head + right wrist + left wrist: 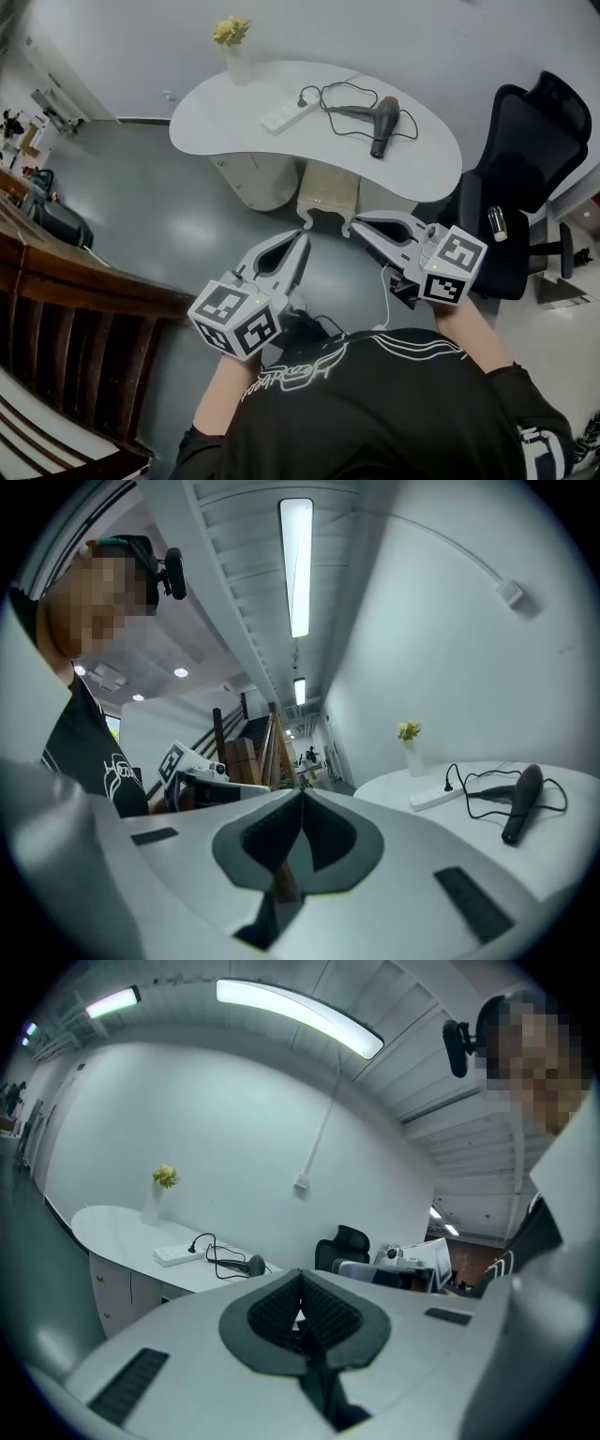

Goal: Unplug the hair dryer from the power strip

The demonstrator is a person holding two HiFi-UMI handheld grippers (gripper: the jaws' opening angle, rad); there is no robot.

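Closest in, under the head camera, the person's black shirt (375, 412) and two forearms lead out to the grippers, both well short of the desk. On the left gripper (302, 240) the jaws are pressed together with nothing between them, and the right gripper (357, 223) is likewise closed and empty. Across the grey floor (178, 216) stands a white kidney-shaped table (225, 117). The black hair dryer (382, 124) lies on its side towards the table's right end. Its cord (339, 92) loops back to a plug (303, 98) seated in the end of the white power strip (284, 116), just left of the dryer. I judge this to be the approach: nothing is touched and the plug is in. The next move calls for crossing to the table and opening one gripper around the plug head. The other should probably pin the strip so that it does not lift with the pull. The floor ahead looks open, though a cream stool (328, 194) sits tucked at the table's front edge. A black office chair (525, 159) crowds the right side, and a wooden stair railing (66, 300) bounds the left. A vase of yellow flowers (232, 49) stands at the table's far edge, near the strip, and could be knocked by a wide swing.
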